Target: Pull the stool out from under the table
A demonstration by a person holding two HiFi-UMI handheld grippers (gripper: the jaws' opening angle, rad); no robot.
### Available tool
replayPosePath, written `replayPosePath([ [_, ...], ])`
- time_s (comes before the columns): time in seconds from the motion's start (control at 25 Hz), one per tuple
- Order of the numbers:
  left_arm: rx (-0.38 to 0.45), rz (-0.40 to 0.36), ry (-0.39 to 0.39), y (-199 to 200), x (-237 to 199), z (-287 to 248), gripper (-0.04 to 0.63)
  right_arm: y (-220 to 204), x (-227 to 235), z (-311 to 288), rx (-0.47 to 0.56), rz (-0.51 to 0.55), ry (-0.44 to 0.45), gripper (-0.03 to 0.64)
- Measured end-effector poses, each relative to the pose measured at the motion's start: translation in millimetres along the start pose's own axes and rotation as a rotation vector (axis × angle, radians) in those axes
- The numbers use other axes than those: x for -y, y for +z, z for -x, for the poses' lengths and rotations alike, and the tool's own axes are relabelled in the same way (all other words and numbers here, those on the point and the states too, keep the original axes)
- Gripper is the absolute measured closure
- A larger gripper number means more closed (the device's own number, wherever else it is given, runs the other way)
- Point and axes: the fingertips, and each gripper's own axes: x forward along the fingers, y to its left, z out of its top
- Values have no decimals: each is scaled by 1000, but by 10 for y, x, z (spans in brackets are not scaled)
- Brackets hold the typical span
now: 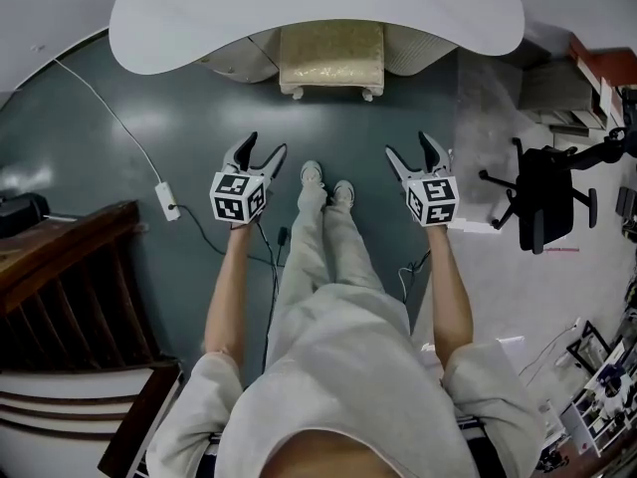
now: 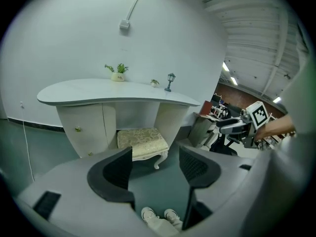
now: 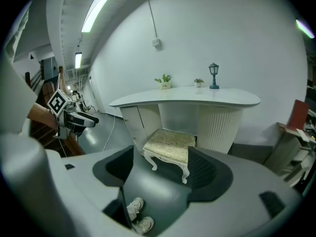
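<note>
A dark teal floor (image 1: 149,137) runs up to a plain white wall, and against that wall stands a white, kidney-shaped desk (image 1: 199,8). Seen from the head view, the stool (image 1: 331,56) is at 12 o'clock from the person's shoes (image 1: 312,172). It is tucked into the desk's kneehole between two white pedestals. Its pale gold patterned cushion and two curved white front legs show just past the desk's rim.

The left gripper (image 1: 267,144) hangs at 10 o'clock from the shoes and the right gripper (image 1: 408,144) at 2 o'clock. Both point toward the stool and are well apart from it. Each gripper has its jaws spread wide with nothing between them; through each gap only floor, shoes and the distant stool show.

On the desk top a small potted plant (image 2: 118,72) stands near the wall. A smaller plant and a little blue lantern (image 2: 171,80) are at its 3 o'clock.

A black office chair (image 1: 545,199) stands at 3 o'clock from the right gripper. Dark wooden furniture (image 1: 70,267) fills the 8 o'clock corner. A white cable with a small box (image 1: 166,200) crosses the floor at 9 o'clock from the left gripper.
</note>
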Motion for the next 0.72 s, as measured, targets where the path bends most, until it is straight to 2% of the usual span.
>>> replayPosePath([
  [0.44,-28,14,-57,-195,-644,-849,321,-146,221,-887,-32,-20,-45,287],
  [0.72,-45,31,-75,-502,-951,-1264,321,-471,346,-1417,-54,-45,-72,287],
])
